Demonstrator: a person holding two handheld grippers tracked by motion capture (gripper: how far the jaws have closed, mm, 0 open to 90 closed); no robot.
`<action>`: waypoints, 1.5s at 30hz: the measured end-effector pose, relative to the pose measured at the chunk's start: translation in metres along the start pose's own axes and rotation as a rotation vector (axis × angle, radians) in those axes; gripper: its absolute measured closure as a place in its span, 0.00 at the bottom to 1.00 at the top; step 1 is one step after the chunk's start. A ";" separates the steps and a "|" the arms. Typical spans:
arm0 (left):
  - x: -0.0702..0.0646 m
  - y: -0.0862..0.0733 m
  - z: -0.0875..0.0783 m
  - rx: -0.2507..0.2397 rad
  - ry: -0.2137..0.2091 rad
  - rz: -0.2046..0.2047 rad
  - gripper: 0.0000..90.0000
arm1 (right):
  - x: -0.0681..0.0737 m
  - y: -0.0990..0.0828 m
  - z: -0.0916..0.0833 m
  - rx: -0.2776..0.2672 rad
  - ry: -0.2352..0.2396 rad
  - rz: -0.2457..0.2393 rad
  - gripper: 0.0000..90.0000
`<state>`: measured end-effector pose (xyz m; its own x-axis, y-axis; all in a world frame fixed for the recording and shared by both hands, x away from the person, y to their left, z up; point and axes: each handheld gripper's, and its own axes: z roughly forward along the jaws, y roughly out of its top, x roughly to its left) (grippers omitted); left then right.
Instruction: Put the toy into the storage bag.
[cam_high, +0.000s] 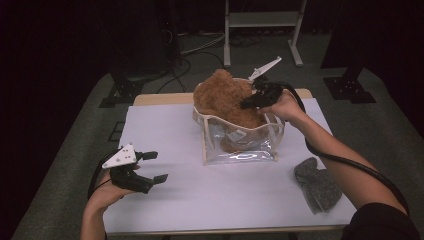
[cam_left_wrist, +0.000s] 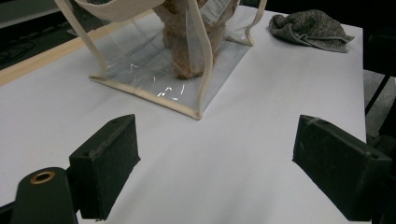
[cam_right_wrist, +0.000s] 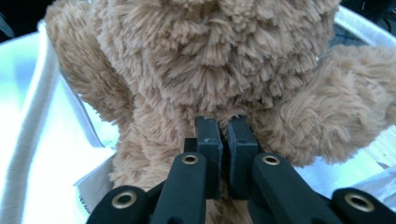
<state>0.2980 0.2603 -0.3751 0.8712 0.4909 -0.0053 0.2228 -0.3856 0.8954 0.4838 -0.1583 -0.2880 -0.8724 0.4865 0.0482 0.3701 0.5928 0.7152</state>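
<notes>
A brown teddy bear (cam_high: 225, 97) sits half inside a clear plastic tote bag (cam_high: 240, 145) with cream trim, standing at the middle of the white table (cam_high: 200, 200). The right tool (cam_high: 255, 97) reaches into the bag's mouth from the right, its jaws pinched nearly together on the bear's fur at the neck. The left tool (cam_high: 152, 167) hovers low over the table's near left part, jaws spread wide and empty. A grey knitted cloth (cam_high: 317, 184) lies near the right edge.
</notes>
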 end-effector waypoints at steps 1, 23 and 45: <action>0.000 0.000 0.000 0.002 0.000 0.005 0.15 | 0.000 0.000 0.001 0.011 -0.003 -0.010 0.95; -0.001 0.001 -0.001 0.004 0.000 0.008 0.14 | 0.008 0.018 -0.010 -0.013 -0.020 -0.042 0.73; -0.001 0.002 -0.005 -0.004 0.004 0.011 0.14 | 0.018 0.025 0.018 0.044 -0.036 -0.067 0.87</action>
<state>0.2952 0.2626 -0.3717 0.8721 0.4893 0.0066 0.2109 -0.3878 0.8973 0.4828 -0.1228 -0.2820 -0.8841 0.4668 -0.0242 0.3256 0.6522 0.6846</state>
